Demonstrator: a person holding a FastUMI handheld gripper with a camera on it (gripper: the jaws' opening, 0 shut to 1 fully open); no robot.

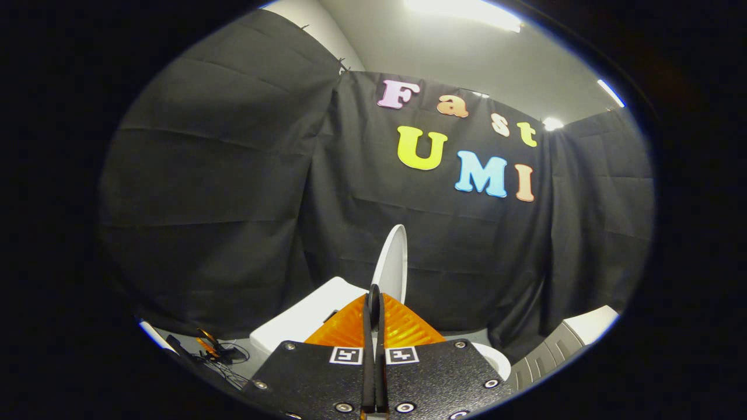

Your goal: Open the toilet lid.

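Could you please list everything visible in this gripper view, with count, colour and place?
Lid: one, white, raised upright just beyond the fingertips.
Tank: one, white, left of the lid, against the cloth wall.
Bowl rim: one, white, partly seen right of the fingers.
Cloth wall: black, hung behind the toilet.
Cables: a small dark tangle with an orange part, on the floor left of the tank.
Grey ribbed object: one, with a white top, lower right; I cannot tell what it is.
Ceiling lights: several, white, overhead.
Gripper: one, fingers closed together, holding nothing.
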